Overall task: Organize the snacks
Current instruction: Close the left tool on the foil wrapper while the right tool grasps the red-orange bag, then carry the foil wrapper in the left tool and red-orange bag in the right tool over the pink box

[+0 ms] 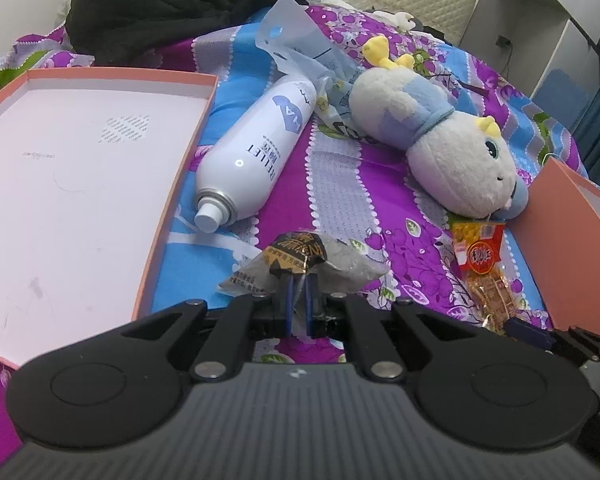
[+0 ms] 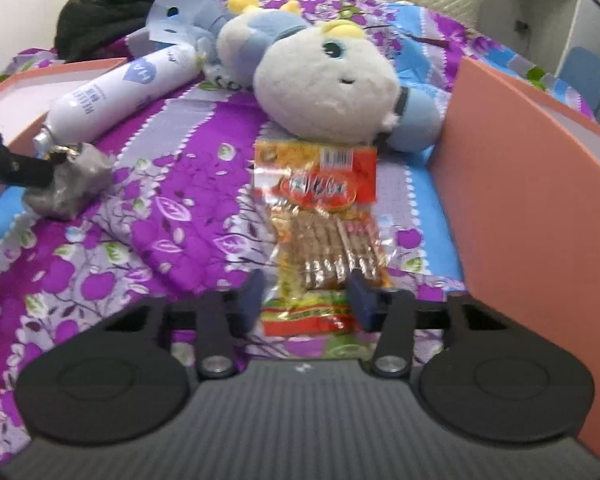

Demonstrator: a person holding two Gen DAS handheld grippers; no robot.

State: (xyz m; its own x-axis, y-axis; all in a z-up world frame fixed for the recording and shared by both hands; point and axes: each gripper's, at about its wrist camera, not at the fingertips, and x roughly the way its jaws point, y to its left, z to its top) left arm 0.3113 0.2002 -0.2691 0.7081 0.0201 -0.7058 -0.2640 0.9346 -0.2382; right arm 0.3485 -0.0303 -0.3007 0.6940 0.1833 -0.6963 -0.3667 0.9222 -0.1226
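The left gripper [image 1: 299, 292] is clamped on a grey snack bag [image 1: 300, 264] just beside the spray can [image 1: 256, 148]. The right gripper [image 2: 306, 296] straddles the red snack pack [image 2: 320, 216] further from the can, fingers not yet pressing. That slippery wrapper could slide out if they close off-centre

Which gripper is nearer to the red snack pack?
Right. The right gripper has its fingers on both sides of the red snack pack; the left gripper is off to one side, pinching a grey packet.
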